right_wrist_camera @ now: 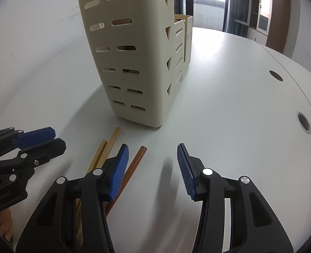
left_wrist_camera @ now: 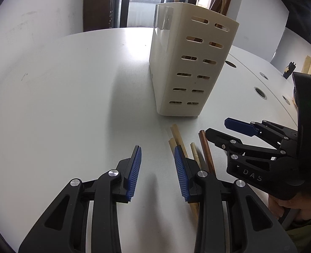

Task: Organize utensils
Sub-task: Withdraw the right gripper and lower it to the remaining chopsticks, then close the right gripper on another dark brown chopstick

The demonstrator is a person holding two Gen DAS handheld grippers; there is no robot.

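A cream slotted utensil holder [left_wrist_camera: 185, 67] [right_wrist_camera: 130, 63] stands upright on the white table, with wooden sticks poking out of its top. Several chopsticks lie on the table in front of it: pale bamboo ones [left_wrist_camera: 178, 139] [right_wrist_camera: 111, 143] and a dark brown one [left_wrist_camera: 207, 149] [right_wrist_camera: 137, 158]. My left gripper [left_wrist_camera: 157, 162] hovers open just left of the chopsticks, nothing between its blue pads. My right gripper [right_wrist_camera: 153, 162] is open too, with the chopsticks under and beside its left finger [right_wrist_camera: 119, 172]. Each gripper shows in the other's view: the right gripper [left_wrist_camera: 222, 128], the left gripper [right_wrist_camera: 50, 139].
The white table [left_wrist_camera: 71, 105] [right_wrist_camera: 229, 105] has round cable holes [left_wrist_camera: 260, 92] [right_wrist_camera: 303, 121] along its right side. A person's hand [left_wrist_camera: 292, 206] holds the right gripper. Doors and cabinets stand in the background.
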